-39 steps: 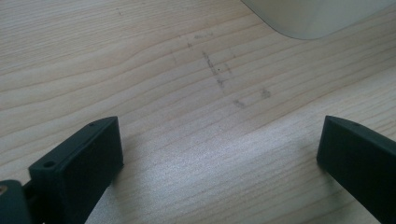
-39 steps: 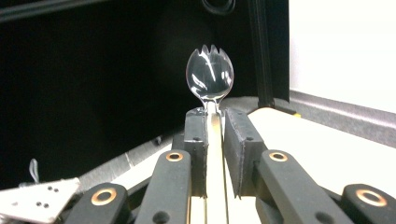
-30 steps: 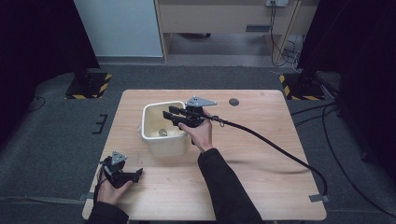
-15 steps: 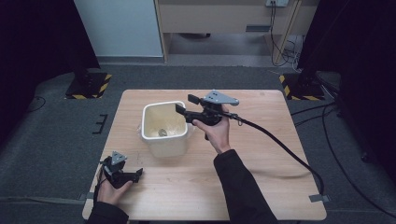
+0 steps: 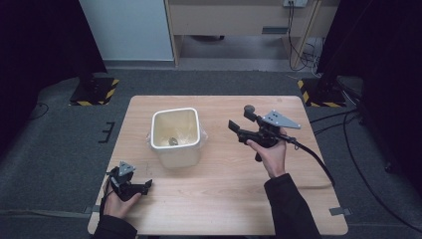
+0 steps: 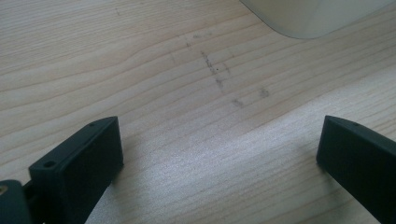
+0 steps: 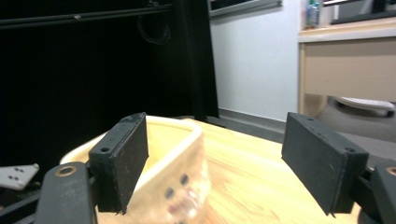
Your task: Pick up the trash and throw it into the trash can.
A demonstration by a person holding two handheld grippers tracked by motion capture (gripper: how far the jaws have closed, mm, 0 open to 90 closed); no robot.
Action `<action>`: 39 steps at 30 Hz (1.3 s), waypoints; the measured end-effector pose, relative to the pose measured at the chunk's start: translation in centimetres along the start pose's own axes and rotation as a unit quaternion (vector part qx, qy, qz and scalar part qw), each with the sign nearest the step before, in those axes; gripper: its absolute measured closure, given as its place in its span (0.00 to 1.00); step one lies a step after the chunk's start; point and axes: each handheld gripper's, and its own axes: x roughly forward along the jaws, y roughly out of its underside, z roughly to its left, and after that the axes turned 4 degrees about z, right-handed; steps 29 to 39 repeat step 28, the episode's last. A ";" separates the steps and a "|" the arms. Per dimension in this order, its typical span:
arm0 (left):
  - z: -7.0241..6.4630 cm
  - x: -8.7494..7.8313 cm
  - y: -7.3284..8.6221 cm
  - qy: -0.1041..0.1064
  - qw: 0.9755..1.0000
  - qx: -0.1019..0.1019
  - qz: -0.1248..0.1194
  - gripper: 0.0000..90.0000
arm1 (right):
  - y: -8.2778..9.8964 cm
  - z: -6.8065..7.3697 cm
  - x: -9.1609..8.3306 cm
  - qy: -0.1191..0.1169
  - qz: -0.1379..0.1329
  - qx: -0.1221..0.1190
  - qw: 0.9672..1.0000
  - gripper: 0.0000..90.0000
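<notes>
Jaws of the left gripper (image 5: 141, 186) stand released and empty, low over bare desk (image 6: 177, 70) at the near left corner, with the bin (image 5: 175, 135) up ahead of them and to their right. Inside the bin a small dark piece (image 5: 172, 141) lies on the floor, too small to make out. Right of the bin, the right gripper (image 5: 241, 124) is held above the desk, its jaws just spread wide with nothing between them, the bin rim close ahead of its left jaw. A small dark disc (image 5: 248, 108) lies beside those jaws. My worry: a careless swing of this gripper or its cable (image 5: 318, 162) could knock the light bin over or sweep the disc off the desk.
</notes>
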 end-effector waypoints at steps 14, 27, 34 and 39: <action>0.0 0.0 0.0 0.000 1.000 0.000 0.000 0.00 | 5.6 -2.9 -5.9 0.063 0.069 0.018 0.995 0.21; 0.0 0.0 0.0 0.000 1.000 0.000 0.000 0.00 | 13.8 -6.4 -10.3 0.149 0.224 0.066 0.961 0.21; 0.0 0.0 0.0 0.000 1.000 0.000 0.000 0.00 | 14.1 -6.6 -10.5 0.156 0.235 0.066 0.957 0.20; 0.0 0.0 0.0 0.000 1.000 0.000 0.000 0.00 | 14.1 -6.6 -10.5 0.156 0.235 0.066 0.957 0.20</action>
